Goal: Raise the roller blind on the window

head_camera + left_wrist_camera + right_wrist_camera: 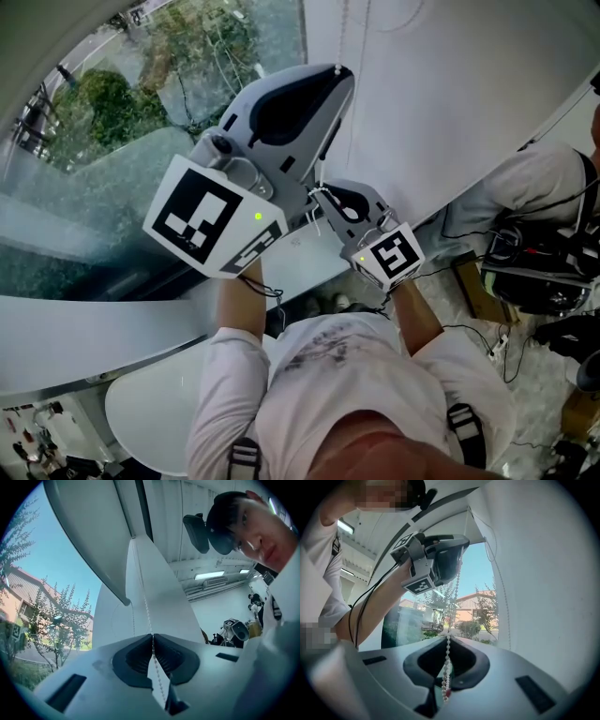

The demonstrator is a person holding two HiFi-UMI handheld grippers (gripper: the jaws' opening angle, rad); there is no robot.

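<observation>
The white bead chain [345, 33] hangs beside the white roller blind [450, 75] at the window [141, 112]. My left gripper [339, 70] is raised high against the blind. Its dark pads are shut on the bead chain [152, 639], which runs on upward [140, 583] toward the blind's top. My right gripper [314, 192] sits lower and nearer to me. It is shut on the same chain [448, 641], and a short loop of beads [445, 686] hangs below its pads. In the right gripper view the left gripper [440, 559] shows above, with the chain stretched between the two.
Trees and houses show through the glass [459, 616]. A white sill [94, 347] curves below the window. At the right, a person in white [534, 187] sits by dark equipment [534, 272] and cables on the floor.
</observation>
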